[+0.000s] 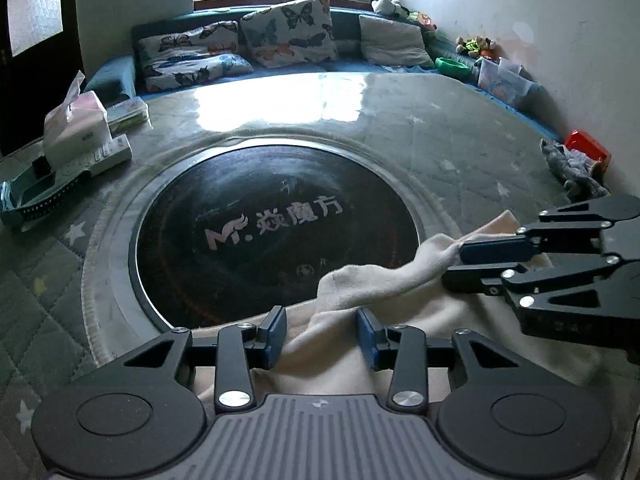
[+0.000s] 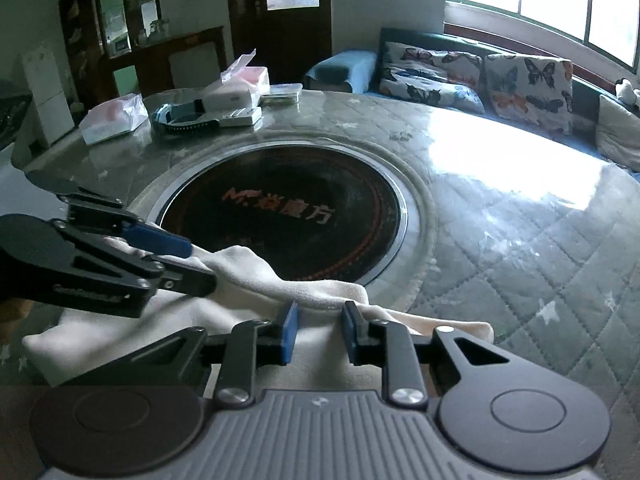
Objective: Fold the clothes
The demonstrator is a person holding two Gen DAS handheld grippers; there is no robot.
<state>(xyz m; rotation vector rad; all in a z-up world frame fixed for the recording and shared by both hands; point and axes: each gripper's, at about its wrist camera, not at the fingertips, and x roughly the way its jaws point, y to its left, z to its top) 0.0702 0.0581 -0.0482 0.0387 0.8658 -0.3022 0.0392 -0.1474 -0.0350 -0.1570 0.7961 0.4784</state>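
Note:
A cream-white garment (image 1: 380,280) lies bunched at the near edge of the round table, partly over the dark round hotplate (image 1: 276,236). My left gripper (image 1: 322,334) is open, its blue pads on either side of a raised fold of the cloth. My right gripper (image 1: 454,264) comes in from the right, its fingers close together around a ridge of the cloth. In the right wrist view the right gripper (image 2: 320,332) stands open over the garment (image 2: 256,276), and the left gripper (image 2: 200,264) reaches in from the left.
The table (image 1: 440,136) has a quilted grey-green cover under clear sheeting. Tissue packs (image 1: 76,128), a power strip (image 1: 110,156) and a teal tray (image 1: 24,200) sit at the left. A grey cloth (image 1: 572,168) and red box (image 1: 588,146) lie at the right edge. A sofa with butterfly cushions (image 1: 288,32) stands behind.

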